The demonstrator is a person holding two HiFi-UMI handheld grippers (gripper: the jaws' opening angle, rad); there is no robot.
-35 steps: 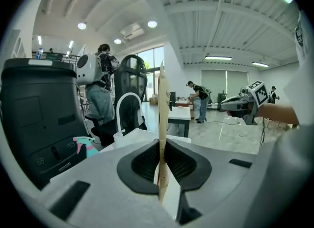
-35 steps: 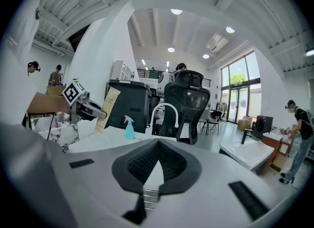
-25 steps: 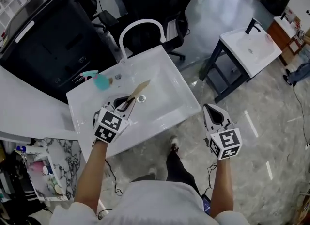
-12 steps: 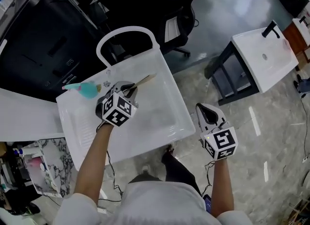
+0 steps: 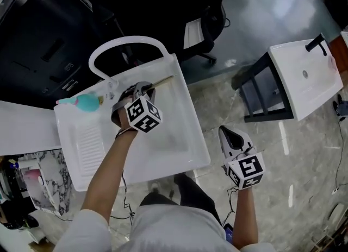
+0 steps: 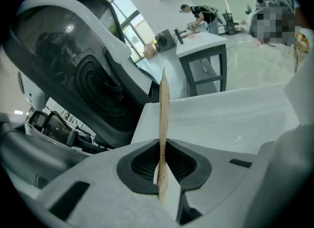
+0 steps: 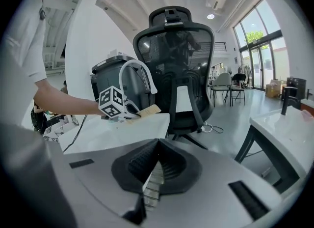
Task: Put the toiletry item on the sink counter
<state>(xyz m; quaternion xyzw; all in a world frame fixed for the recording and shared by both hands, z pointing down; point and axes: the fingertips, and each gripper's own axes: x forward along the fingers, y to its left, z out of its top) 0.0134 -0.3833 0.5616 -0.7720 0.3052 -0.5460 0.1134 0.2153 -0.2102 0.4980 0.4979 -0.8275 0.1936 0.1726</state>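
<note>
My left gripper [image 5: 144,91] is shut on a thin, flat piece of pale wood [image 5: 161,82], the toiletry item. It hangs over the back part of the white sink [image 5: 179,153], near the arched white faucet [image 5: 128,42]. In the left gripper view the wooden item [image 6: 163,119] stands edge-on, pinched between the pads, with the sink counter [image 6: 235,119] beyond it. My right gripper [image 5: 231,136] hangs over the floor to the right of the sink, shut with nothing in it. The right gripper view shows its closed jaws [image 7: 156,160] and, further off, the left gripper [image 7: 112,103] with the wooden item [image 7: 148,110].
A teal item [image 5: 82,101] lies on the sink's back left corner. A black office chair [image 5: 201,23] stands behind the sink, and a big dark bin [image 5: 43,44] at the back left. A second sink on a dark frame [image 5: 307,77] stands to the right. A shelf with small items [image 5: 27,186] is at the lower left.
My left gripper has carried the wooden item from the basin's front toward the back edge by the faucet. The right gripper has stayed beside the sink.
</note>
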